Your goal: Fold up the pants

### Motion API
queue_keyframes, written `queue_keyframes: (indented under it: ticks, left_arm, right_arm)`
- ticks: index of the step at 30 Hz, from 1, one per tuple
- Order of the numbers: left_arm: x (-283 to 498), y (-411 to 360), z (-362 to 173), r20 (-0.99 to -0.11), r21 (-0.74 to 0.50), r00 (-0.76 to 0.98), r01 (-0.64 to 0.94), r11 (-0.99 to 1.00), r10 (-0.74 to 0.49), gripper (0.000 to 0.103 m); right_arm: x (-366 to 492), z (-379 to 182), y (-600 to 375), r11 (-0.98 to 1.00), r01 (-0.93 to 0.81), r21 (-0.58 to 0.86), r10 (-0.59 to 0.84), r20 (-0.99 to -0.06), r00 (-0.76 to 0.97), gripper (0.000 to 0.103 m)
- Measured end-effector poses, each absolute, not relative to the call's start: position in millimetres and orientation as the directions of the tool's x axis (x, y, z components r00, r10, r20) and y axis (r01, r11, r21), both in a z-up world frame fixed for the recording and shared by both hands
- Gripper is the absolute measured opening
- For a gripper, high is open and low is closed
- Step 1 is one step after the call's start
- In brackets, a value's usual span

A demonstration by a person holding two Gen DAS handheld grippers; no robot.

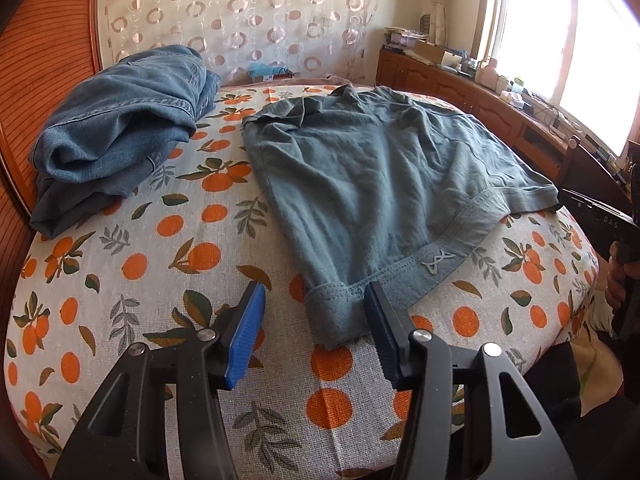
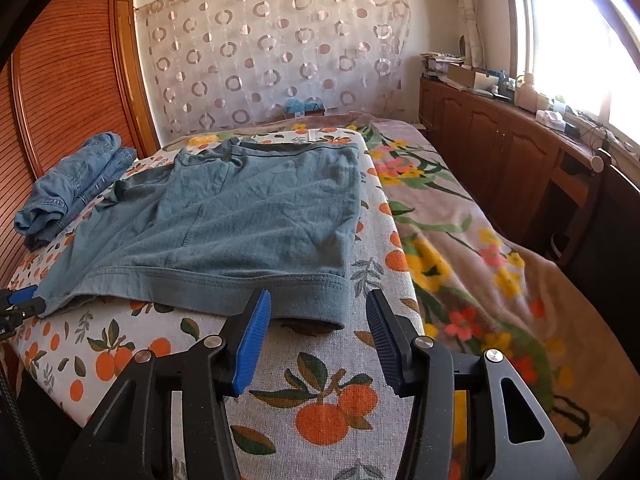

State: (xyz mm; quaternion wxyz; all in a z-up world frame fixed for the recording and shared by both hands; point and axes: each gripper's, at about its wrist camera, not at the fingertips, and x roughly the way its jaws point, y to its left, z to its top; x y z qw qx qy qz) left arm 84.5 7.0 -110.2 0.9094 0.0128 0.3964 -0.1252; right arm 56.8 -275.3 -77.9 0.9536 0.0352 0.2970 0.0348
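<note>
Grey-green shorts (image 1: pixel 368 176) lie spread flat on the orange-print bed cover (image 1: pixel 160 280), waistband toward me. My left gripper (image 1: pixel 316 300) is open, its blue pads either side of the near left waistband corner (image 1: pixel 332 308), not closed on it. In the right wrist view the shorts (image 2: pixel 240 224) lie ahead. My right gripper (image 2: pixel 318 308) is open around the near right waistband corner (image 2: pixel 320 304). The left gripper's blue tip (image 2: pixel 20 300) shows at the far left edge, and the right gripper's black body (image 1: pixel 600 220) shows at the right in the left wrist view.
A folded pile of blue denim (image 1: pixel 120 132) lies at the back left by the wooden headboard (image 1: pixel 48 60). A floral blanket (image 2: pixel 460 240) covers the bed to the right. A wooden cabinet (image 2: pixel 500 152) with clutter stands under the window.
</note>
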Motion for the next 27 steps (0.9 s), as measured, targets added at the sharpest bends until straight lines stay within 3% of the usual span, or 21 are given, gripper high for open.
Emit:
queue_keyframes:
  ticks: [10,15,22,27]
  left_arm:
    - [84,6,-111,-0.720,-0.068,0.661,0.239,0.969,-0.213,0.053]
    - [83,8,-110,-0.716,-0.074,0.664,0.238,0.968,-0.218,0.053]
    - [79,11,-101,-0.691,-0.090,0.684,0.239,0.967,-0.234,0.053]
    - [80,6,-102,-0.704,-0.094,0.663,0.267,0.959,-0.254,0.041]
  right_arm:
    - [68,-80,-292,0.988,-0.047,0.148,0.130,-0.616,0.777,0.030]
    - [64,-73,-300,0.986,-0.056,0.158,0.142,-0.605,0.783,0.009]
    - [52,-55,-299,0.986,-0.087,0.146,0.154,-0.556,0.817,0.006]
    - [49,-54,-291,0.988,-0.095,0.120,0.146,-0.540,0.829,0.005]
